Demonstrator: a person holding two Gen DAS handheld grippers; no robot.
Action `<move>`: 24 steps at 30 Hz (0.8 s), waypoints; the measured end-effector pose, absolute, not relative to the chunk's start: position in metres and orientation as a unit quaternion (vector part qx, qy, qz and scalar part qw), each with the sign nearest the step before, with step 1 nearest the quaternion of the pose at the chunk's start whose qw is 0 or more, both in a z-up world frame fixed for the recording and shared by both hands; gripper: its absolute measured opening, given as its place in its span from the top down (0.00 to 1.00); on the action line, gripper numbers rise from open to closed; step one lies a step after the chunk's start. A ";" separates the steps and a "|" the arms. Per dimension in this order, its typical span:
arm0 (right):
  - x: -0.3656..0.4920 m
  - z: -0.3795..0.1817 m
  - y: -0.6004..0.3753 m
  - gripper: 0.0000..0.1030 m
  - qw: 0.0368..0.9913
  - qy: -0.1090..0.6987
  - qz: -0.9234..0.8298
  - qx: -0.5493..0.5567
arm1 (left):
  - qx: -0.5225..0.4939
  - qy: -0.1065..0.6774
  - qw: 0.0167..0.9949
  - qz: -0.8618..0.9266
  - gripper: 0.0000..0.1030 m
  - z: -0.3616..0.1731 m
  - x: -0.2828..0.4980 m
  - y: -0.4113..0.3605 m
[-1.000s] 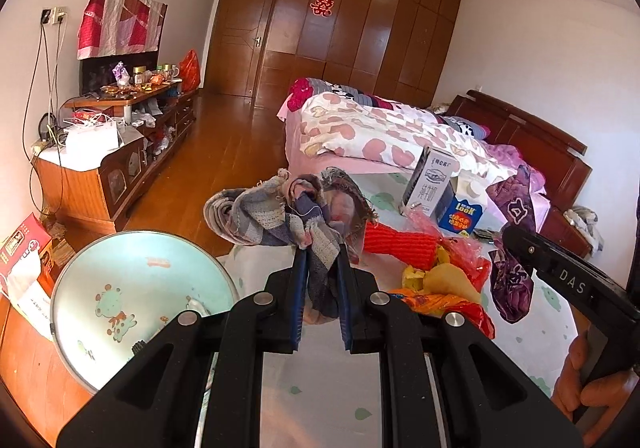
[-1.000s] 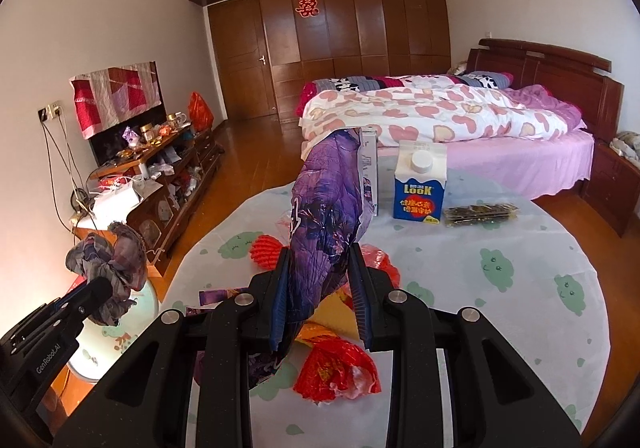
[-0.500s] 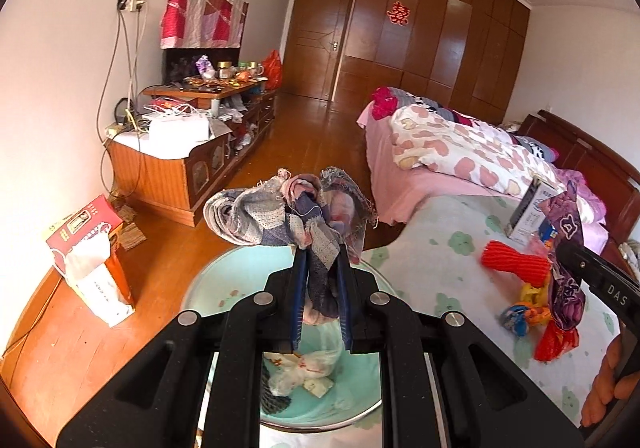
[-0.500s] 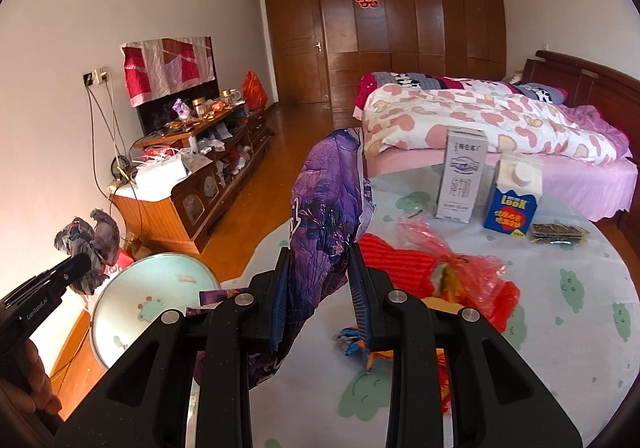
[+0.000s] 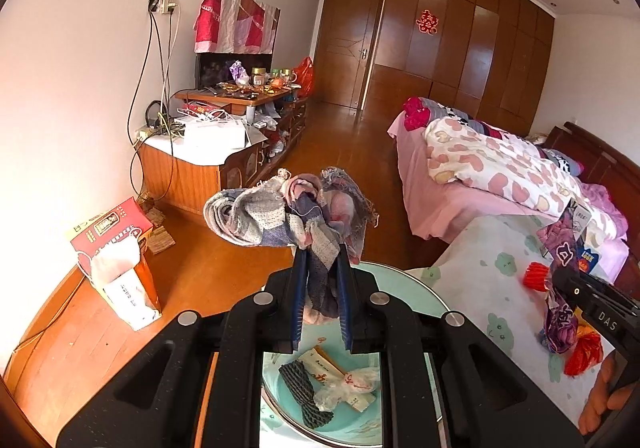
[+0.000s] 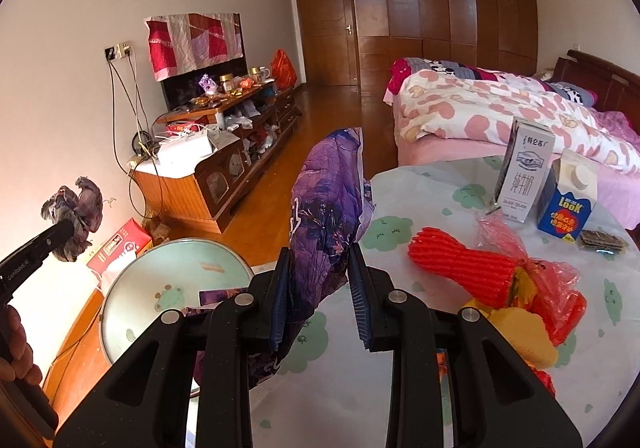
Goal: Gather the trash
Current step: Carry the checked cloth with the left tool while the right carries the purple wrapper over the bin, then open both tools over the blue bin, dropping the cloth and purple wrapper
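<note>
Left gripper (image 5: pixel 322 294): jaws narrow, clamped on a crumpled grey, blue and pink woven cloth scrap (image 5: pixel 288 214) that bunches above and ahead of the fingertips. Directly below this claw sits a round pale-green bin (image 5: pixel 404 280) holding a dark knitted strip (image 5: pixel 304 394) and crinkled clear wrappers (image 5: pixel 352 384).

Right gripper (image 6: pixel 320 294): jaws part-open, pinching a purple printed plastic bag (image 6: pixel 328 216) that stands up between the pads. To its right, on the table's pale cloth with green cartoon figures (image 6: pixel 472 196), lie a red ribbed foam sleeve (image 6: pixel 460 264) and red plastic bags (image 6: pixel 560 288); further ahead stand a white milk carton (image 6: pixel 524 176) and a blue carton (image 6: pixel 568 204).
</note>
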State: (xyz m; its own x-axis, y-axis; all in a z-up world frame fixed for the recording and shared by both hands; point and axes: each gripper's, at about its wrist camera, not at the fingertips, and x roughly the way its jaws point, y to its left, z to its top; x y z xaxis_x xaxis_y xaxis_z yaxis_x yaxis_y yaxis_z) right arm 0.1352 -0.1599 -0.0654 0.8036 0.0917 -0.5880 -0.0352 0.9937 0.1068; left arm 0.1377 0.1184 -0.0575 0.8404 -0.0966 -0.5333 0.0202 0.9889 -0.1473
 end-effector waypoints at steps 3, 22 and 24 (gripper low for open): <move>0.142 -0.071 -0.147 0.72 0.945 0.321 0.053 0.039 | -0.066 0.292 0.954 -0.032 0.87 -0.063 0.142 0.117; 0.167 -0.120 -0.067 0.72 0.899 0.408 0.156 -0.029 | -0.048 0.368 0.925 -0.080 0.87 -0.114 0.150 0.099; 0.169 -0.124 -0.063 0.72 0.895 0.414 0.162 -0.034 | -0.047 0.376 0.922 -0.082 0.87 -0.120 0.150 0.097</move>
State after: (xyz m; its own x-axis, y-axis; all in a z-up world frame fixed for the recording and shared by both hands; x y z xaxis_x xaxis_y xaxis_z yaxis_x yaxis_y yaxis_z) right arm 0.1686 -0.0629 -0.1240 0.6046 0.2614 -0.7525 -0.3181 0.9453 0.0727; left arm 0.1505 0.0965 -0.1199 0.7036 -0.1876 -0.6854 0.1164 0.9819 -0.1493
